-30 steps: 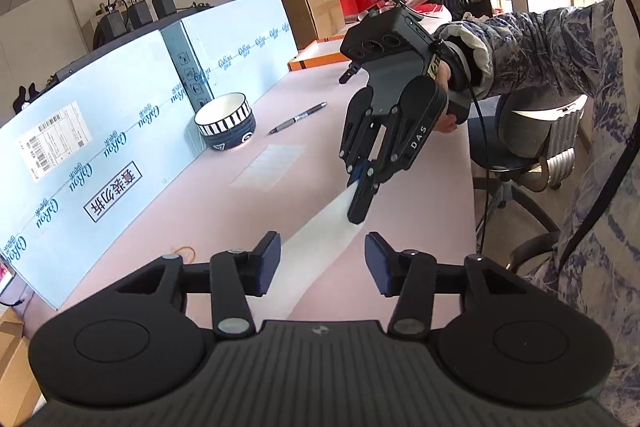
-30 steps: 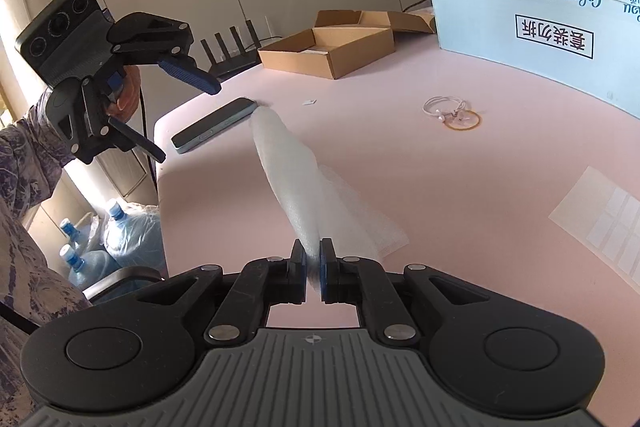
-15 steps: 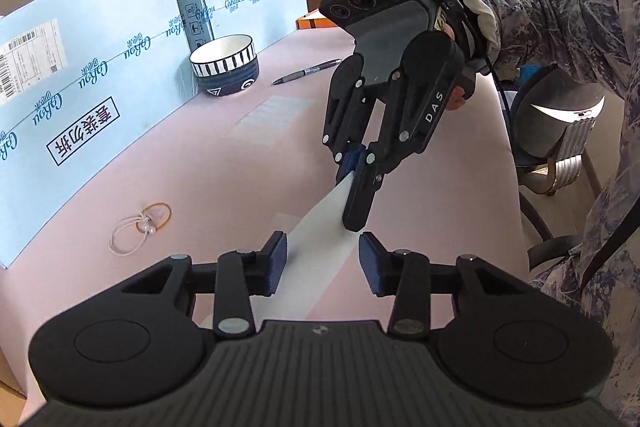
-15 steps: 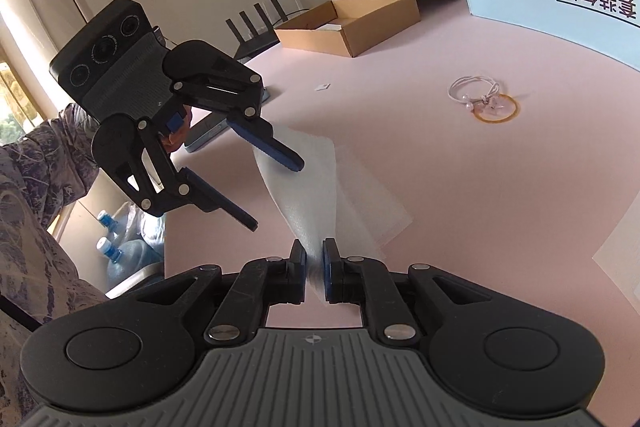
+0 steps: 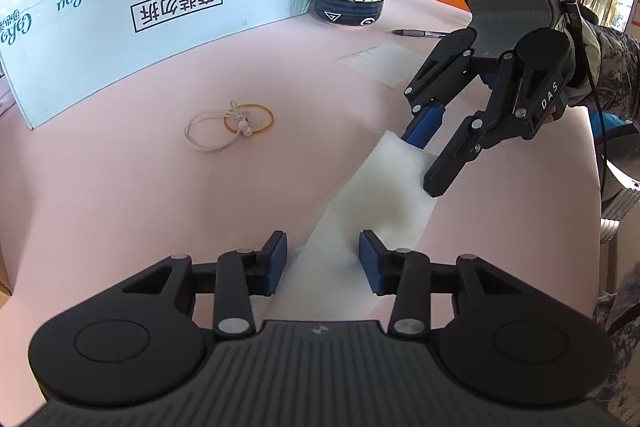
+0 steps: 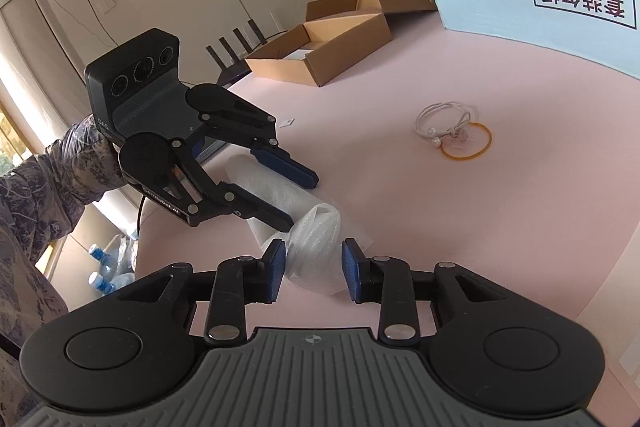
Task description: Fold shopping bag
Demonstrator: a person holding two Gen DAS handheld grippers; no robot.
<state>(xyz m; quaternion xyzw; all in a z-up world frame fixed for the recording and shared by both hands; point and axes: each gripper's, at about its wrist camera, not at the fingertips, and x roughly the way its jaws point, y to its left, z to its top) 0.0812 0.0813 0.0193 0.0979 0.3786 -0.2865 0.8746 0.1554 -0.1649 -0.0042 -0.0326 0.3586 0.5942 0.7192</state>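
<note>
1. Pink desk [image 5: 140, 187] spreads under both my tongs, with a pale blue printed panel [image 5: 100, 27] standing along its far side.
2. Beyond my left tongs [image 6: 298, 199] sits an open cardboard box [image 6: 324, 51] holding something pale I cannot make out.
3. Between both tongs the white shopping bag [image 5: 384, 187] lies on the desk, gathered into a long strip.
4. My right tongs [image 6: 314, 267] have just been opening; their pads straddle the bag's end without pressing it.
5. My left tongs stand apart over the strip.
6. A striped bowl [image 5: 349, 1] stands by the panel; its inside is hidden.
</note>
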